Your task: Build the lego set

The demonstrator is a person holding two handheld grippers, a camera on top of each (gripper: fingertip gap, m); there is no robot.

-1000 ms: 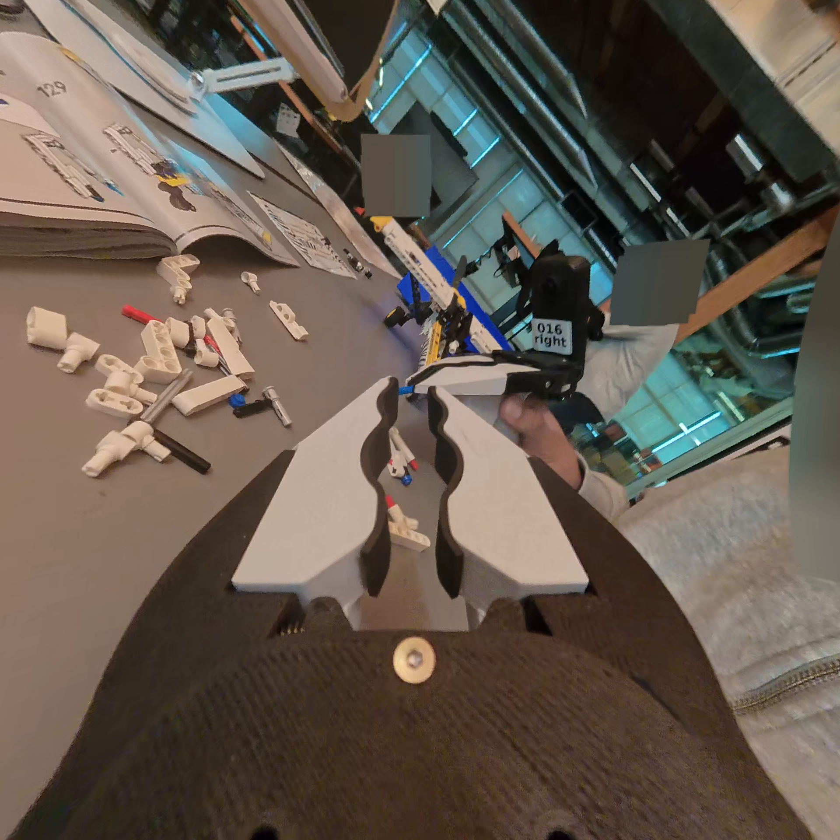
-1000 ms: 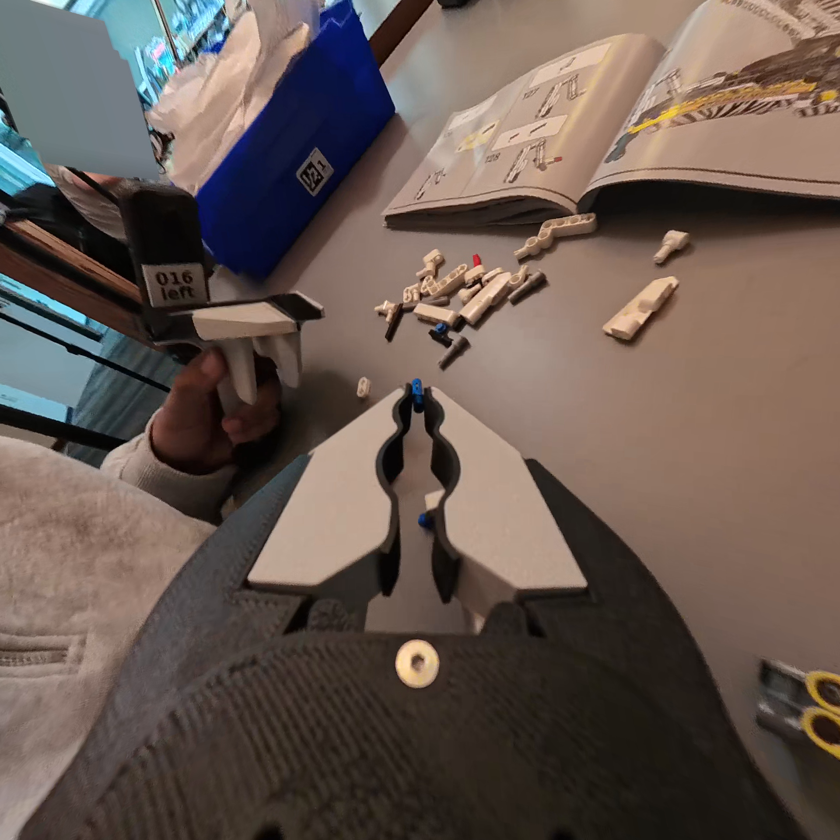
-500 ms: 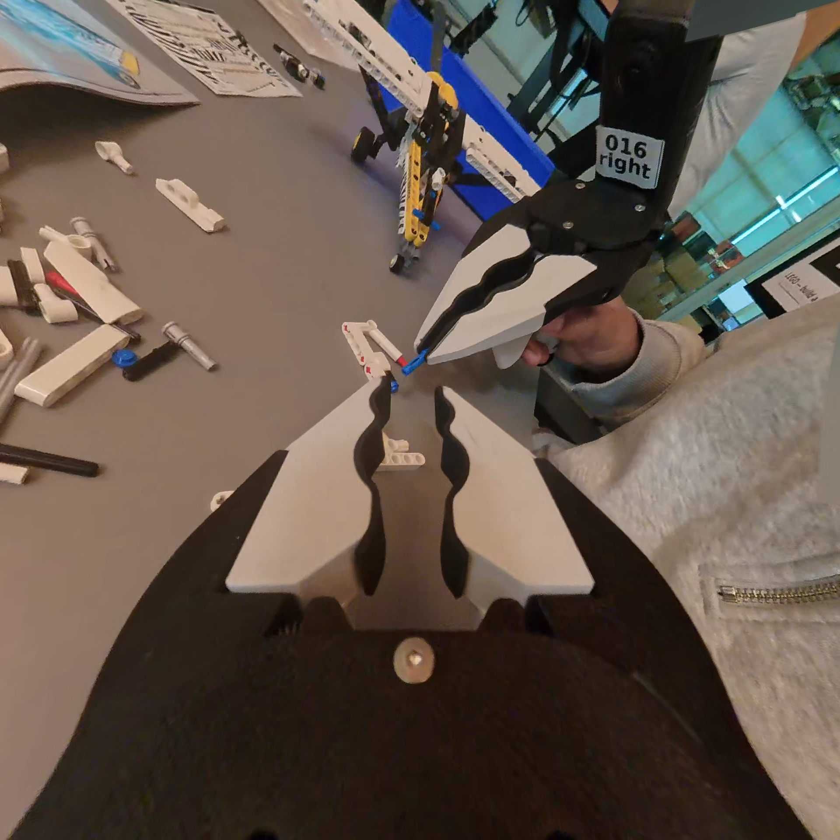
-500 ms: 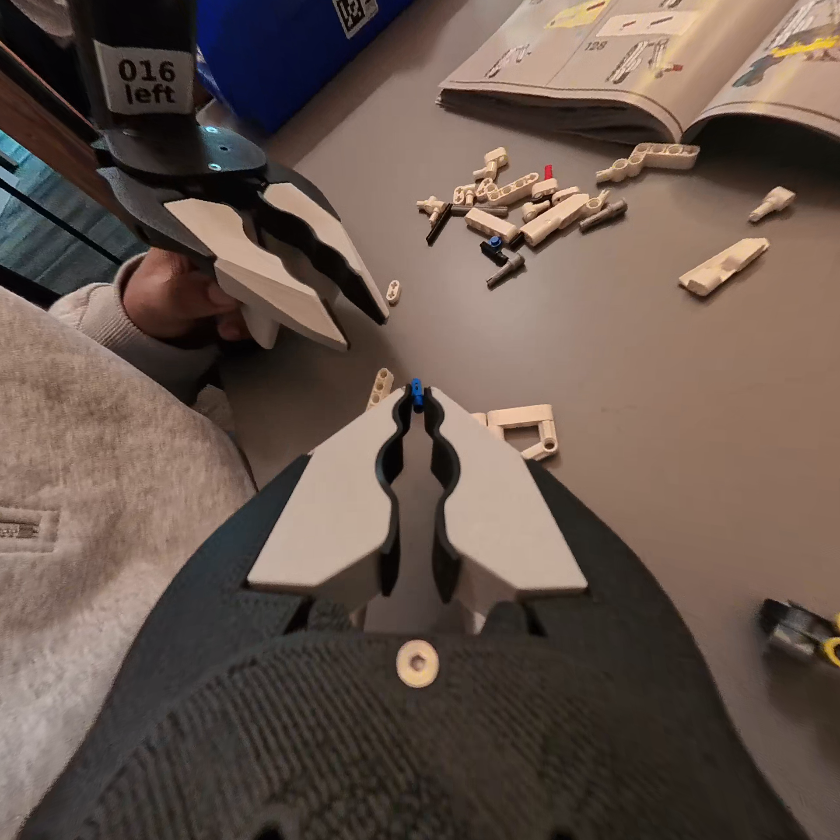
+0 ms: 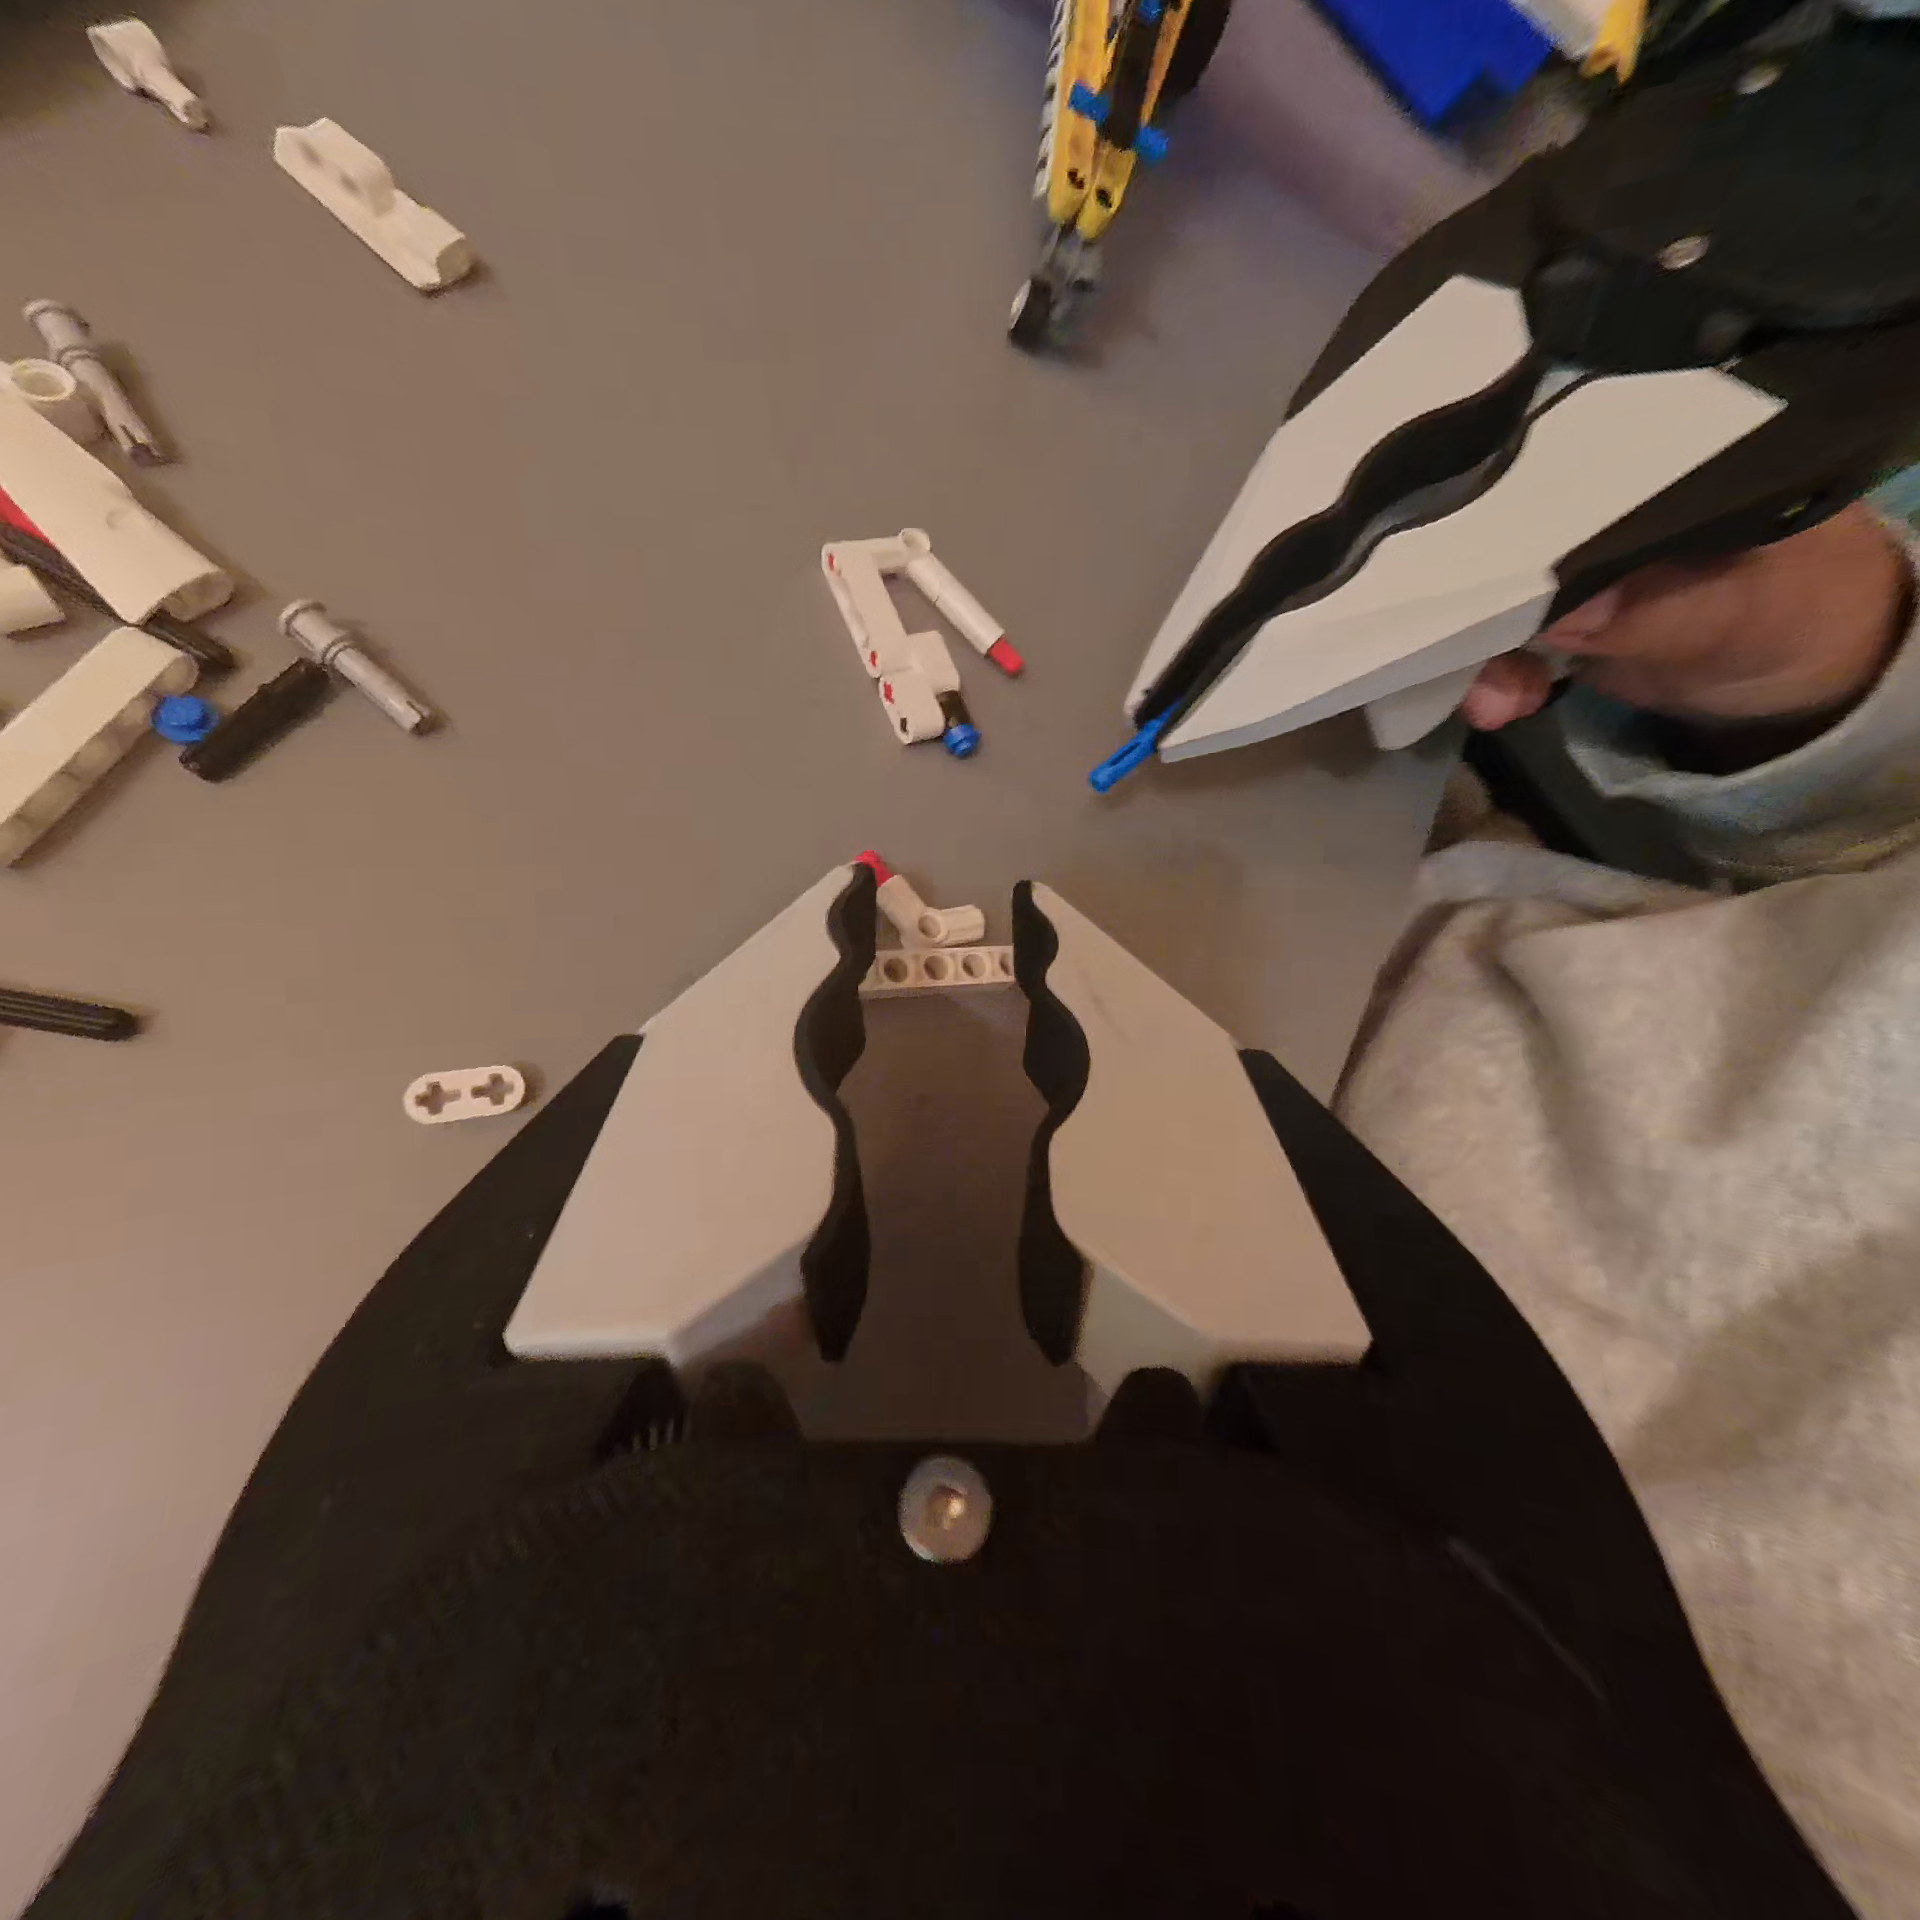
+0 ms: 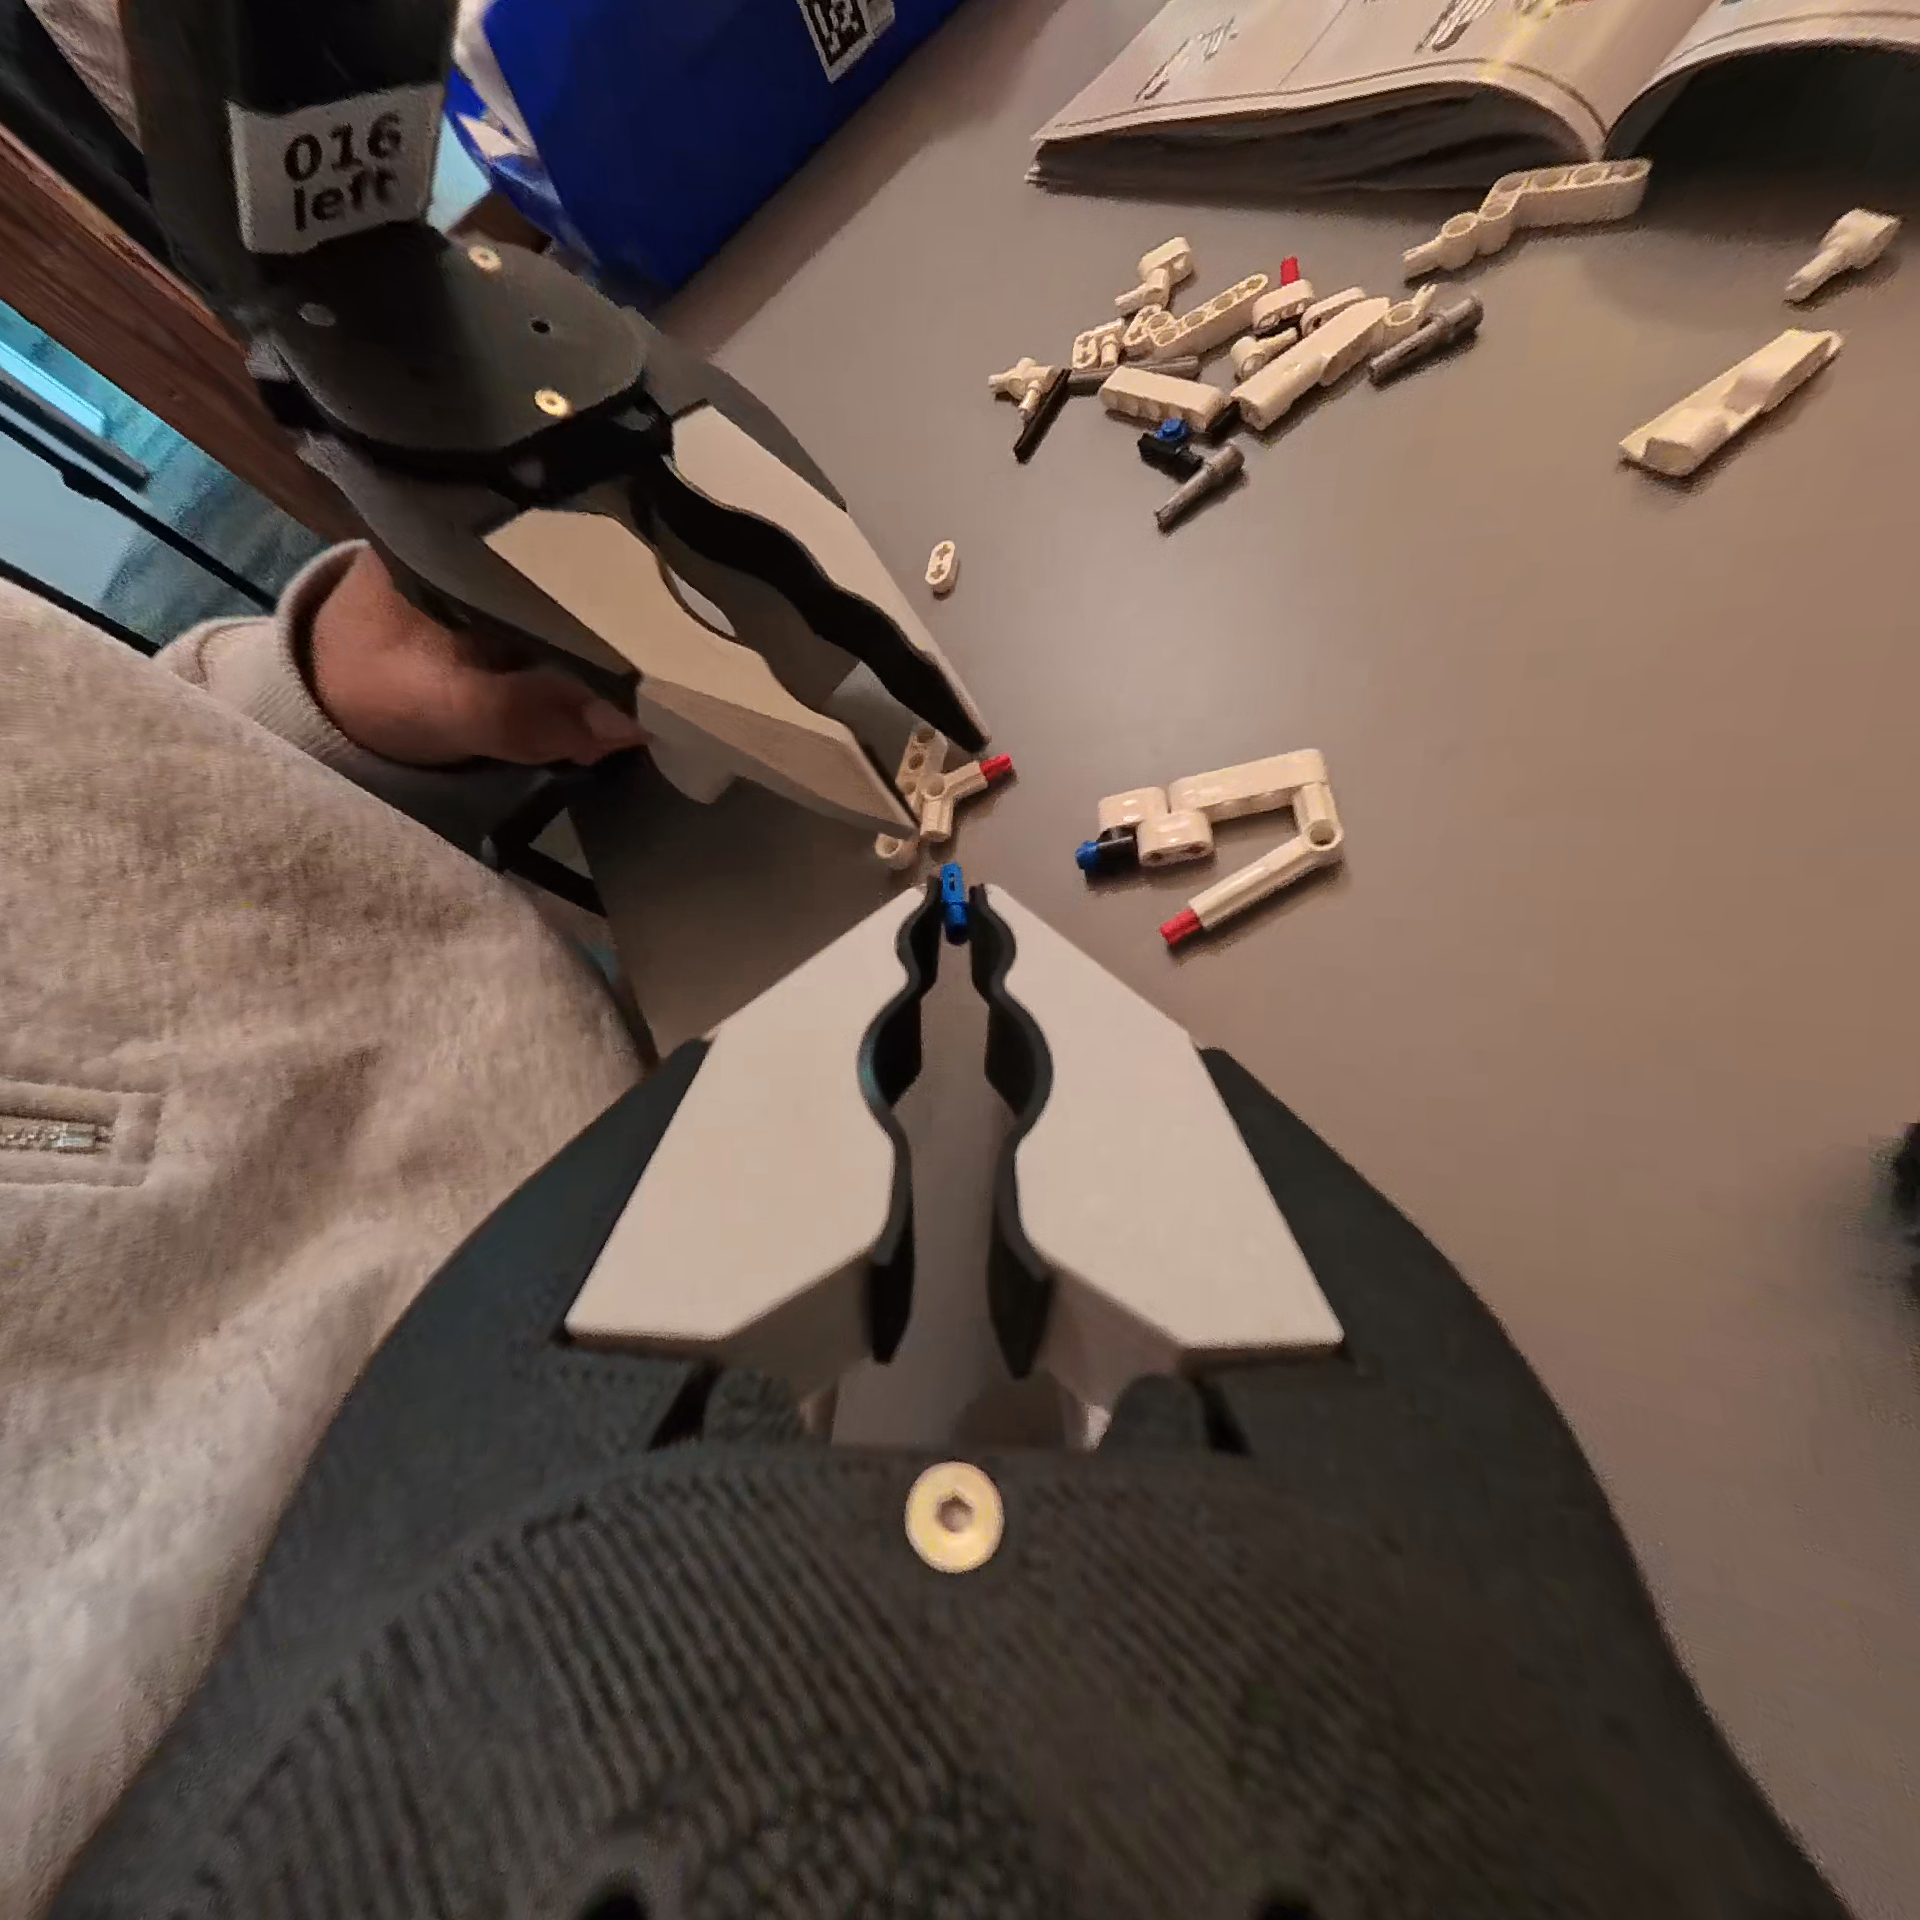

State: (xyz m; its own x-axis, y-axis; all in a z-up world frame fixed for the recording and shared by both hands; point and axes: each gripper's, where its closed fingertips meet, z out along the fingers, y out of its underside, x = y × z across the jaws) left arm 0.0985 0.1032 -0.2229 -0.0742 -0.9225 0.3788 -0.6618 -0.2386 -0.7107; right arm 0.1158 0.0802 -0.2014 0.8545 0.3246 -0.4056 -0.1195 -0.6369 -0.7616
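1. The left gripper (image 5: 935,894) has its grey, wavy fingers spread apart, tips lowered over a small white plastic assembly with a red pin (image 5: 930,940) on the grey matte table (image 5: 623,468).
2. The right gripper (image 6: 954,896) is closed on a small blue plastic pin (image 6: 953,906), pointing down at the table.
3. Half a second ago the left gripper was higher; it has come down to the assembly.
4. A white L-shaped assembly (image 6: 1231,821) lies near.

Each hand-held gripper is built from a black ribbed body, with a round metal screw (image 6: 953,1516) set behind two pale grey wedge fingers (image 5: 707,1143) lined with wavy black pads (image 5: 831,1122). A white label (image 6: 330,166) is wrapped round the left handle. Grey fleece sleeves (image 6: 208,935) are worn.
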